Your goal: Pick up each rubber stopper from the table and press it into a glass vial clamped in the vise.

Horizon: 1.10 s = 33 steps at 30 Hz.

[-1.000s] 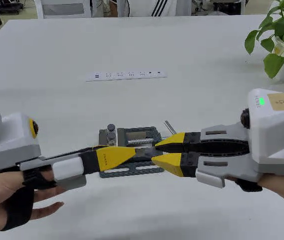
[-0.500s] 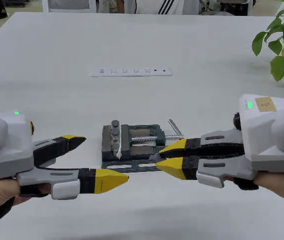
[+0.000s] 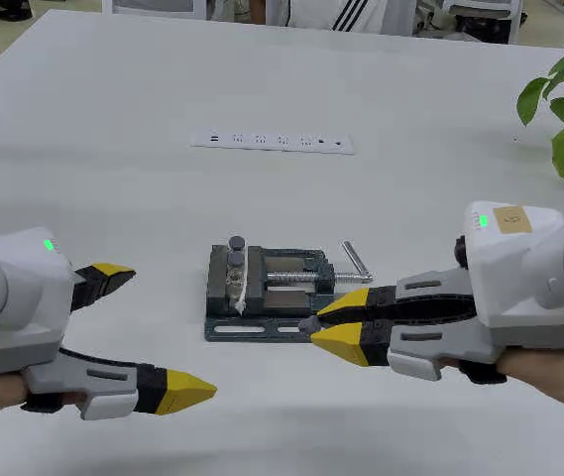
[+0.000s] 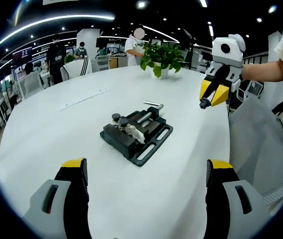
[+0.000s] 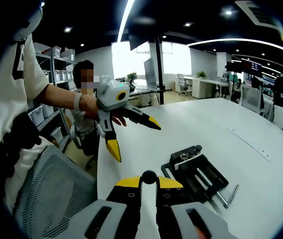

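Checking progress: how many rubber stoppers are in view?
3. One stopper and a second stopper stand next to each other in the vise. A third stopper is pinched in the right gripper. Others may be hidden.

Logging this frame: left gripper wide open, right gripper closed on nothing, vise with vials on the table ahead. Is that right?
Not quite. The right gripper is closed on a dark rubber stopper, visible between its tips in the right gripper view. The rest stands: left gripper wide open, vise with vials on the table ahead.
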Available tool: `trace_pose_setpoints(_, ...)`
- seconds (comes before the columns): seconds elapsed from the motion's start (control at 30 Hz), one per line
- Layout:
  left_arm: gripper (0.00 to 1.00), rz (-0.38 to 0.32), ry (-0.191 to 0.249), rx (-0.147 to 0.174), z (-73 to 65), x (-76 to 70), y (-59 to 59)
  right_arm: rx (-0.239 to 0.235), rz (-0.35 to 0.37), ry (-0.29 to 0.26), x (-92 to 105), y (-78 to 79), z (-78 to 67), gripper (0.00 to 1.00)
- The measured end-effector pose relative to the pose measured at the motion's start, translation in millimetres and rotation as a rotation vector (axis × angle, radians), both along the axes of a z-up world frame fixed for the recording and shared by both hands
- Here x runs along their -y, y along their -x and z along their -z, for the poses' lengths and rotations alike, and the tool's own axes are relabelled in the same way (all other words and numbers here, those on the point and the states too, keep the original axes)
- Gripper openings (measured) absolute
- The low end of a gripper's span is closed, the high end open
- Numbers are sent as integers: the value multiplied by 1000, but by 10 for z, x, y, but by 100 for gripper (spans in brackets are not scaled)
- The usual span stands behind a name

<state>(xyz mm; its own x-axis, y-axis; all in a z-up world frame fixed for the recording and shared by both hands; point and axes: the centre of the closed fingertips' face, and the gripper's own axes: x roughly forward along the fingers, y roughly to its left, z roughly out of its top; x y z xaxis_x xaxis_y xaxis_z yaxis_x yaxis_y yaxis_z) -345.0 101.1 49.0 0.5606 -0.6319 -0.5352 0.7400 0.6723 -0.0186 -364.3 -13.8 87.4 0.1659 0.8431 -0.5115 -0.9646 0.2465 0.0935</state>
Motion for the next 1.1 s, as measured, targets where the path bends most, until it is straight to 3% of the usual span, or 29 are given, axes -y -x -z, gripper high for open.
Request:
trace_pose_setpoints(0.07, 99, -3, -26, 25, 15, -72, -14, -5, -4, 16, 11, -17, 39, 5)
trace_pose_setpoints(0.17, 99, -38, -2, 34, -18, -171, -71, -17, -15, 48, 23, -19, 104, 5)
trace_pose_setpoints(0.2, 99, -42, -12, 39, -12, -195, -78, -19, -19, 56, 22, -19, 116, 5)
trace_pose_setpoints(0.23, 99, -37, -58, 52, 15, -256, -88, -21, -27, 64, 21, -18, 132, 5)
trace_pose_setpoints(0.27, 99, -36, -65, 51, 22, -269, -83, -23, -32, 70, 16, -16, 134, 5)
trace_pose_setpoints(0.47, 98, -76, -48, 57, 10, -385, -127, -10, -79, 131, 8, -97, 152, 5)
trace_pose_setpoints(0.57, 98, -86, -48, 56, 26, -411, -132, 9, -128, 205, 10, -186, 161, 5)
trace_pose_setpoints(0.67, 98, -94, -42, 56, 39, -423, -141, 18, -164, 242, -38, -270, 119, 5)
trace_pose_setpoints(0.9, 97, -80, -55, 66, 59, -368, -129, 89, -262, 354, -193, -504, 41, 5)
trace_pose_setpoints(1.1, 96, -62, -61, 64, 102, -309, -103, 147, -363, 455, -291, -677, 89, 5)
